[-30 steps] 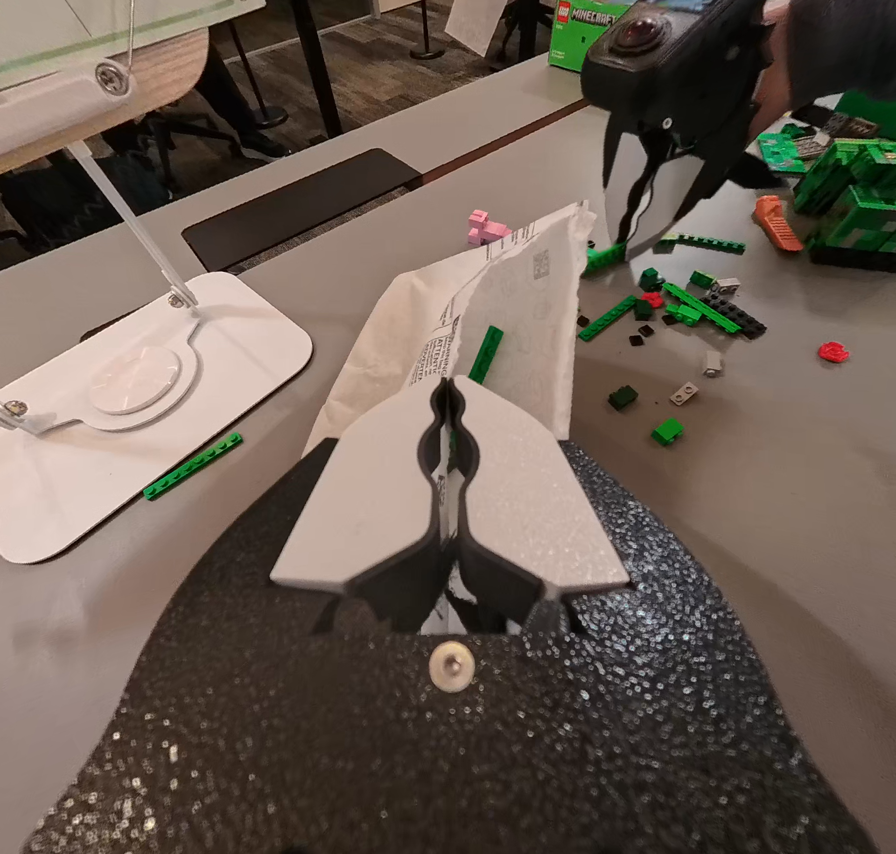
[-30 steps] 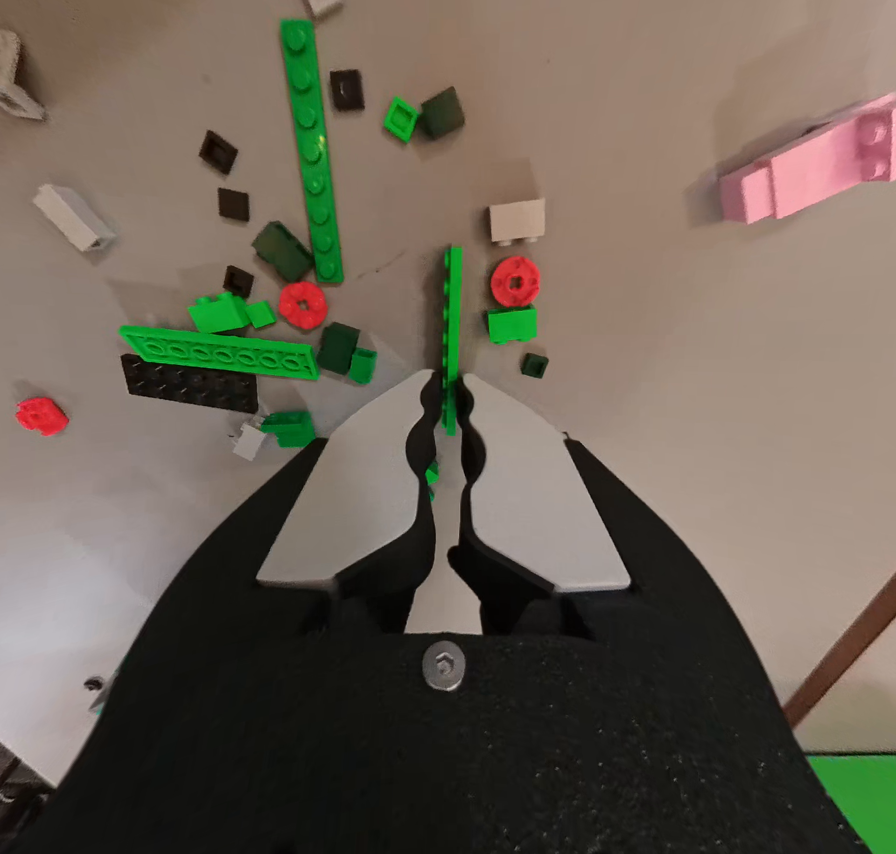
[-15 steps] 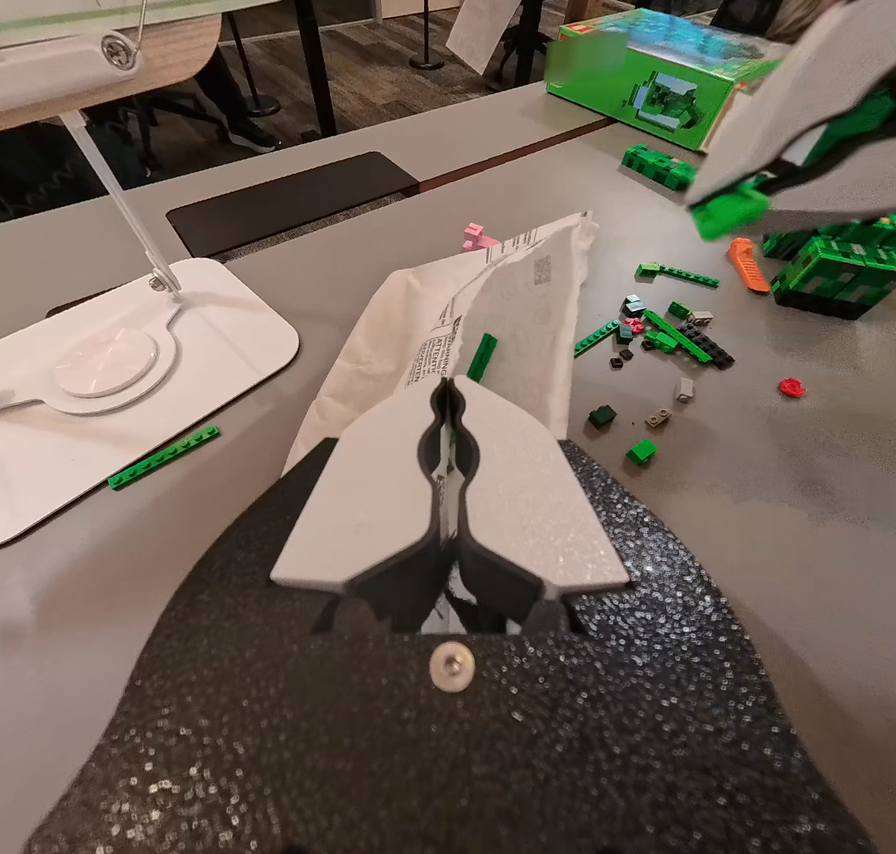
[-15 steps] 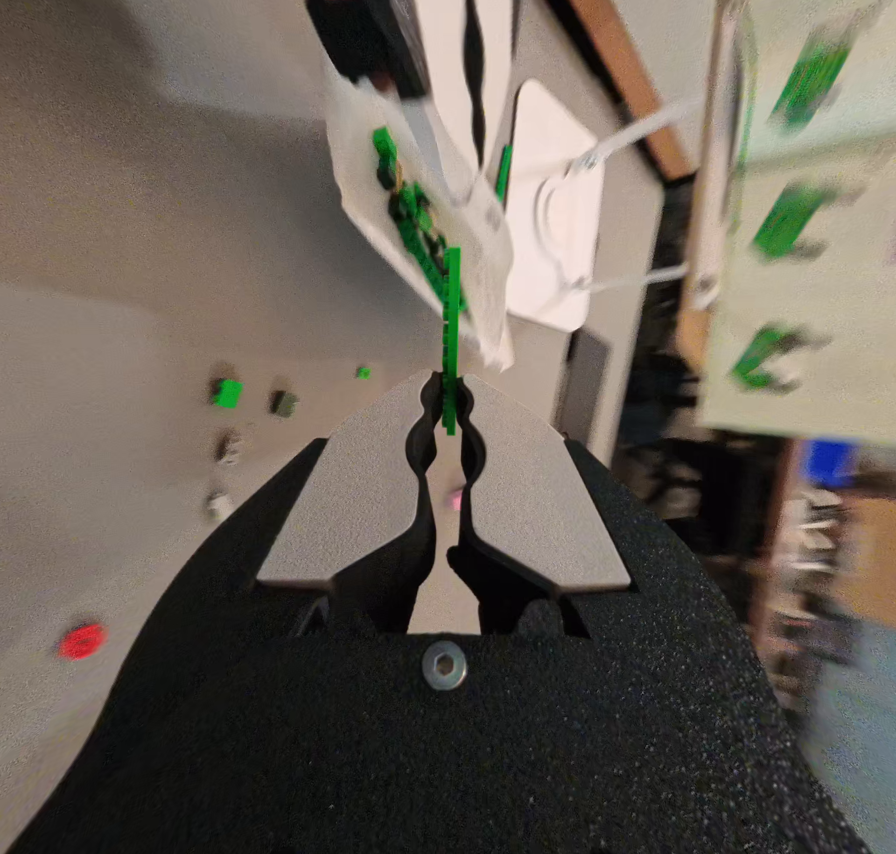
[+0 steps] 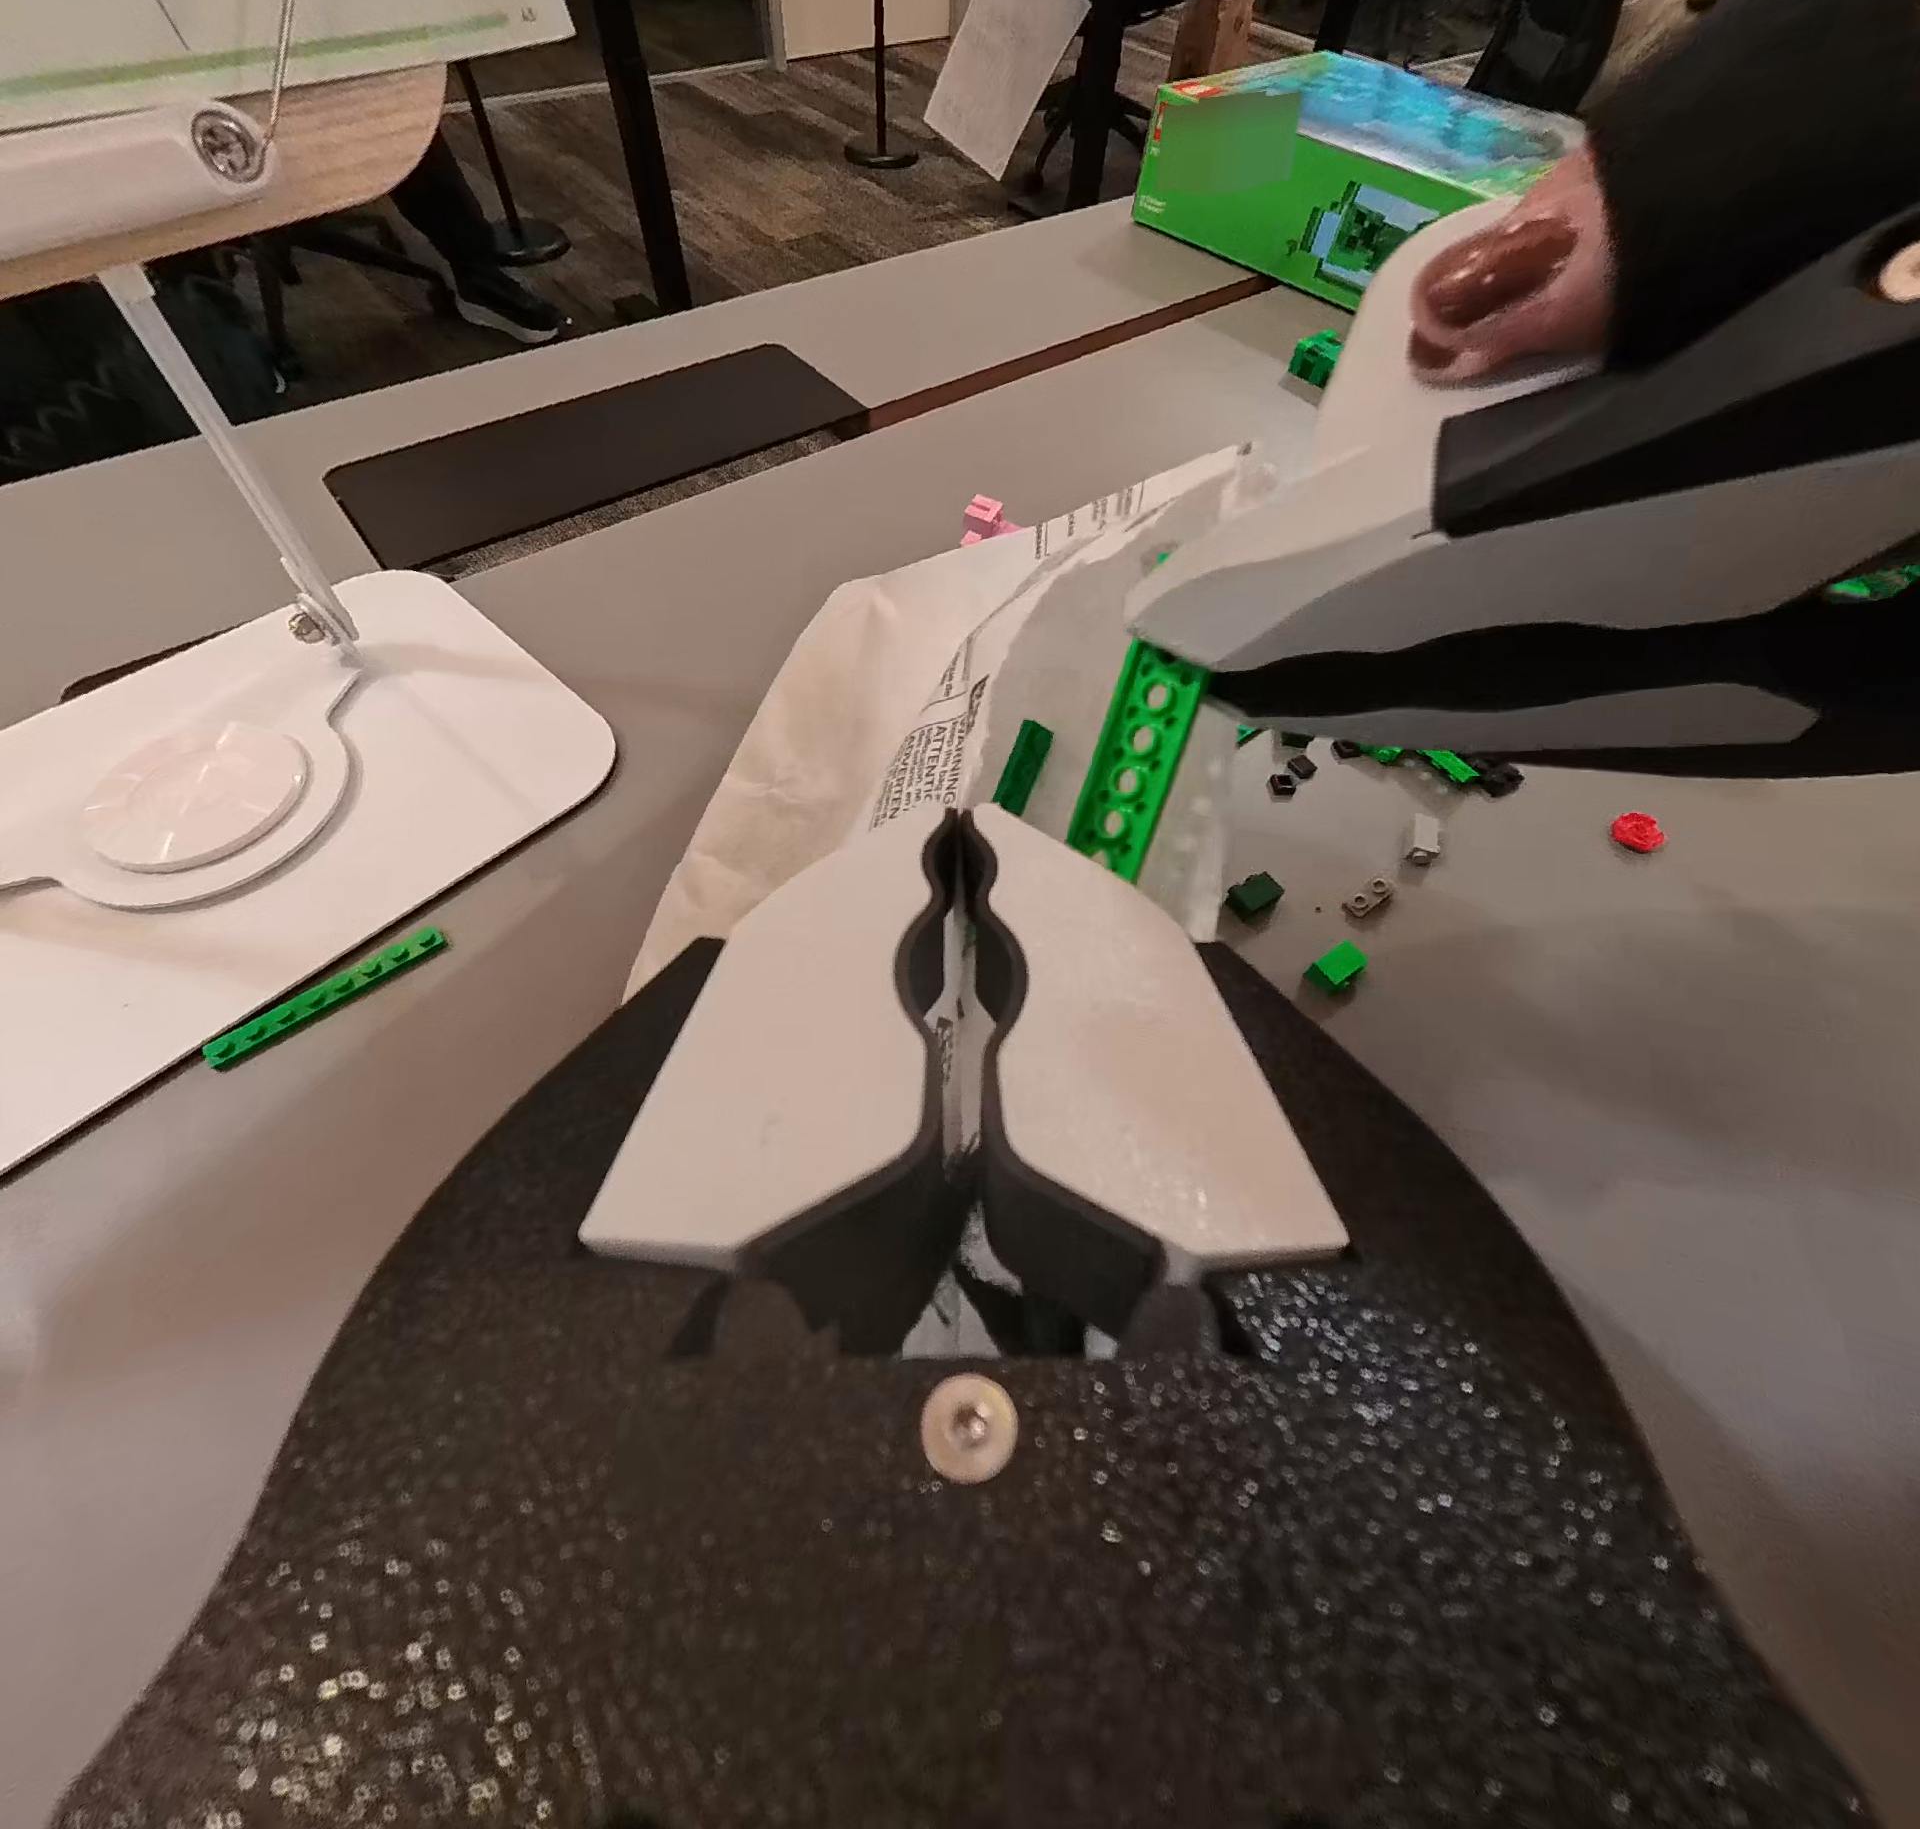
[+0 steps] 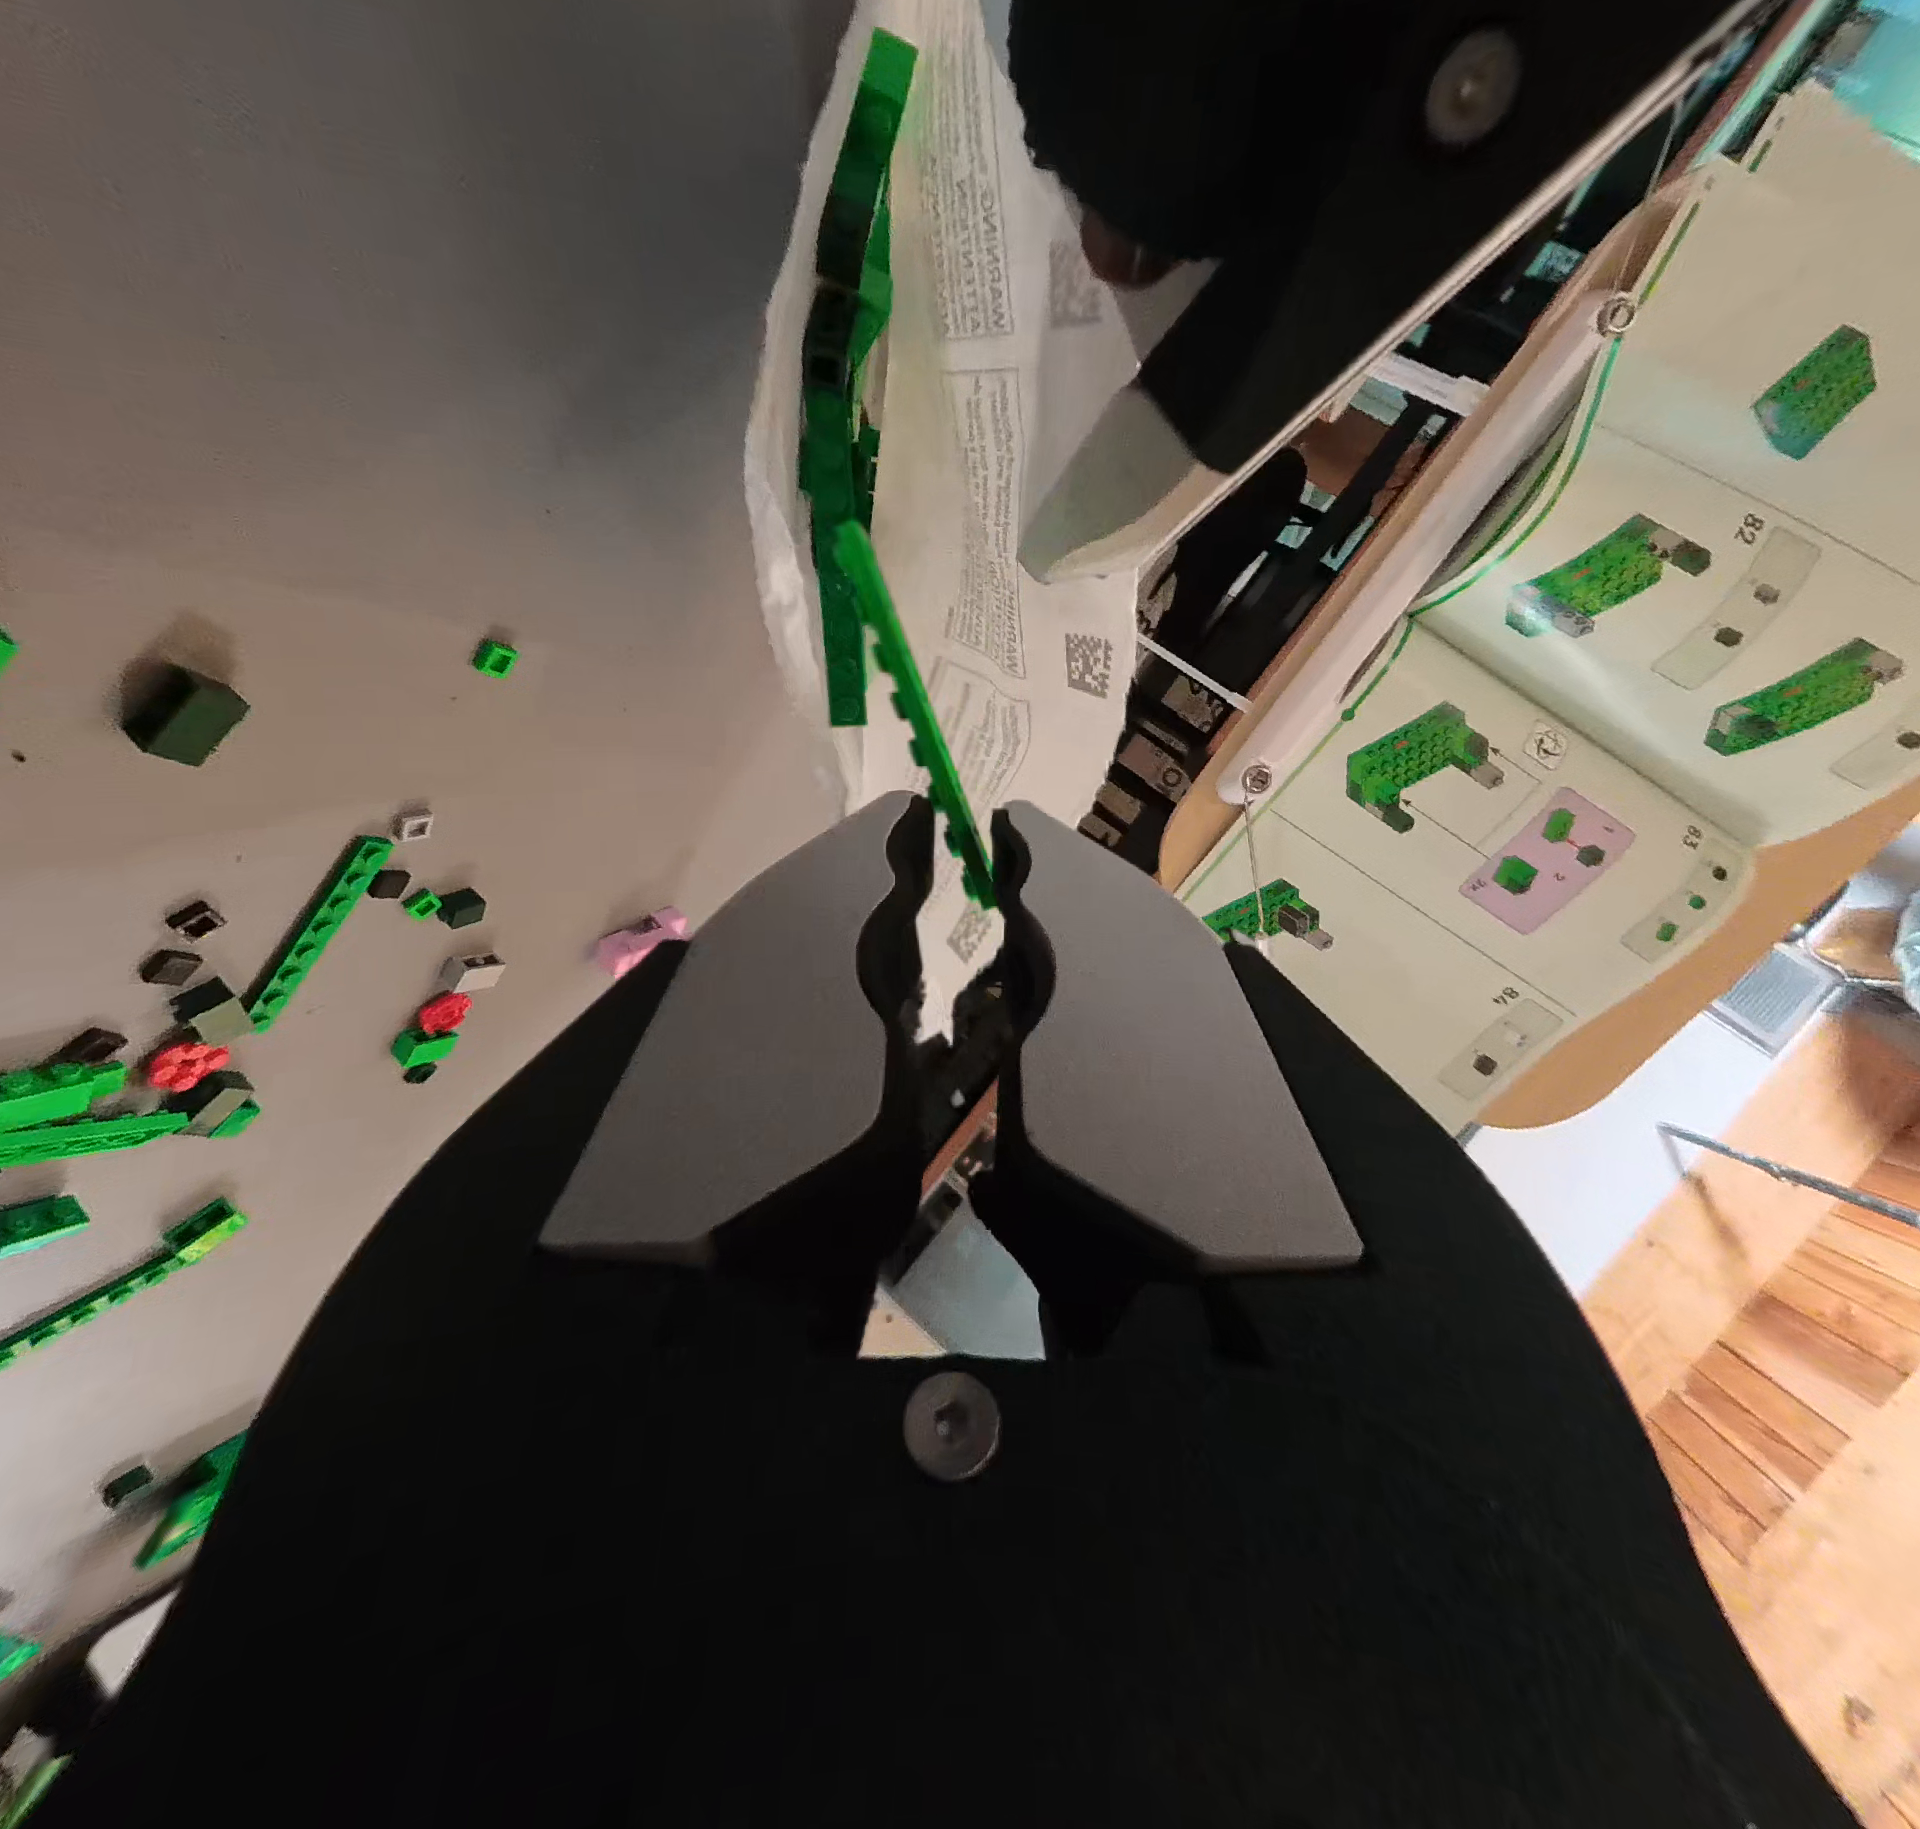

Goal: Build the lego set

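Note:
My left gripper point(image 5: 958, 823) is shut on the edge of a white paper bag point(image 5: 831, 719) and holds its torn mouth up over the grey table. My right gripper point(image 6: 956, 829) comes in from the right of the left wrist view point(image 5: 1179, 652). It is closed on the end of a long green plate point(image 6: 904, 667), which tilts left with its far end inside the bag point(image 6: 977, 429). The plate point(image 5: 1138, 761) hangs down into the bag beside a smaller green piece point(image 5: 1023, 761). More green pieces point(image 6: 842, 325) lie in the bag.
Loose green, black, grey and red bricks point(image 6: 208, 1052) lie scattered right of the bag, with a red piece point(image 5: 1640, 830) apart. A long green plate point(image 5: 322, 1000) lies by the white stand base point(image 5: 312, 740). Instruction sheets point(image 6: 1558, 740) hang above. A green set box point(image 5: 1330, 179) stands at the back. My hands' fingertips stand some 5 cm from each other. The red piece point(image 5: 1640, 830) sits 25 cm or so from the ends of my right fingers.
My right gripper lifted the green plate off the table, swung over to the bag and put its far end into the bag's mouth. The left gripper kept hold of the bag.

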`<action>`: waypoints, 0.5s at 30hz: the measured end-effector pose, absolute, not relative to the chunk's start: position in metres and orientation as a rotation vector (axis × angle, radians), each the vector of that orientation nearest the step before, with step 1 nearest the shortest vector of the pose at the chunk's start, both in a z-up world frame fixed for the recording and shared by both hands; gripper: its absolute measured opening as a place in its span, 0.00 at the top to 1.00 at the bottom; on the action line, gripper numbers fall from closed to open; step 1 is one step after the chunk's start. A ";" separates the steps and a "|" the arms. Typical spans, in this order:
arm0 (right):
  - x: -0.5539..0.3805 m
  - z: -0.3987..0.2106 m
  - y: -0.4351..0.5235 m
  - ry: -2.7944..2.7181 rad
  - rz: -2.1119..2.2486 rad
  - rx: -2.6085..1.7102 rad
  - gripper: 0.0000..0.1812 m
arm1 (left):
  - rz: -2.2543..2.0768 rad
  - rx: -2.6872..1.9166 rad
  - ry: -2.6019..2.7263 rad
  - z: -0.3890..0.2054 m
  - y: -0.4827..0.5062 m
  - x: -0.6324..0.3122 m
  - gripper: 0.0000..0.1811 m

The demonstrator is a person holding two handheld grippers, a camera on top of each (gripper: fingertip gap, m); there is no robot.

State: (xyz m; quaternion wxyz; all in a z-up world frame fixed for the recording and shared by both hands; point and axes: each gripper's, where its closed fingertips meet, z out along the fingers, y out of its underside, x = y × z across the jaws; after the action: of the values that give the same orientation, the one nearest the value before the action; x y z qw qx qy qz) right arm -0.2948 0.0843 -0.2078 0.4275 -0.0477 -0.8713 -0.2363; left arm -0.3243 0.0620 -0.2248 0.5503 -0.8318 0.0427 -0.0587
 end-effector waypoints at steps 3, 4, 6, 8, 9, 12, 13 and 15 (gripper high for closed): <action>-0.293 -0.209 0.083 -2.180 -0.572 -0.130 0.93 | -0.139 -1.969 0.102 -0.225 0.062 -0.325 1.00; -0.292 -0.208 0.083 -2.176 -0.565 -0.137 0.93 | -0.140 -1.968 0.102 -0.225 0.062 -0.325 1.00; -0.290 -0.208 0.081 -2.169 -0.528 -0.157 0.94 | -0.144 -1.965 0.101 -0.225 0.062 -0.325 1.00; -0.289 -0.210 0.081 -2.168 -0.508 -0.165 0.94 | -0.154 -1.969 0.106 -0.226 0.063 -0.323 1.00; -0.290 -0.213 0.083 -2.170 -0.515 -0.172 0.93 | -0.154 -1.972 0.110 -0.226 0.063 -0.322 1.00; -0.292 -0.216 0.087 -2.161 -0.530 -0.183 0.90 | -0.145 -1.978 0.121 -0.228 0.064 -0.320 1.00; -0.293 -0.215 0.087 -2.152 -0.521 -0.186 0.90 | -0.141 -1.979 0.123 -0.228 0.064 -0.320 1.00; -0.293 -0.213 0.084 -2.142 -0.490 -0.191 0.90 | -0.136 -1.978 0.123 -0.228 0.063 -0.321 1.00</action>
State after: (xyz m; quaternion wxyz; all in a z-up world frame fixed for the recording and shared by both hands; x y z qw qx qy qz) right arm -0.2925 0.0840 -0.2134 0.4512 -0.0773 -0.8667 -0.1981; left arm -0.3213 0.0634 -0.2278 0.5461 -0.8342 0.0518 -0.0574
